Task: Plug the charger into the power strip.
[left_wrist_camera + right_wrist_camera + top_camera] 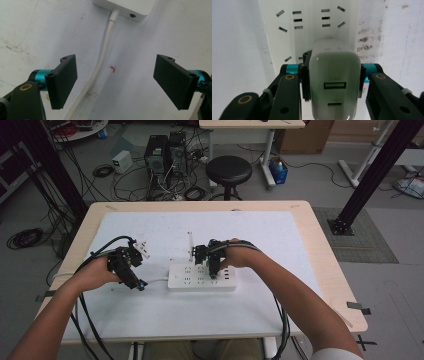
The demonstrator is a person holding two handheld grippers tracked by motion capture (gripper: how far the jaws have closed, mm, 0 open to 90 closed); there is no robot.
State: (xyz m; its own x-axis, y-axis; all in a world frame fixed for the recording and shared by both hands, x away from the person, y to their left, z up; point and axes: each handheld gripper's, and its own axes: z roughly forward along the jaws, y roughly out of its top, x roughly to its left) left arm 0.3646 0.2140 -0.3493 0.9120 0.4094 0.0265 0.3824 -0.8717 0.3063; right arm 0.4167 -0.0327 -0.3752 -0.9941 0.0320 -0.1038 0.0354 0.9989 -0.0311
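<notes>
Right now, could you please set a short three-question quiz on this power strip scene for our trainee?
1. True or false: the right tool is shut on the white charger.
2. What lies between the left tool and its open jaws on the table? A) the strip's white cable B) a screwdriver C) a cup
3. Fill in: the charger is held above the white ______.

Key
1. True; the jaws clamp its two sides.
2. A; the white cable runs between the jaws, untouched.
3. Power strip.

Left gripper (131, 270) jaws apart; right gripper (213, 265) clamped
</notes>
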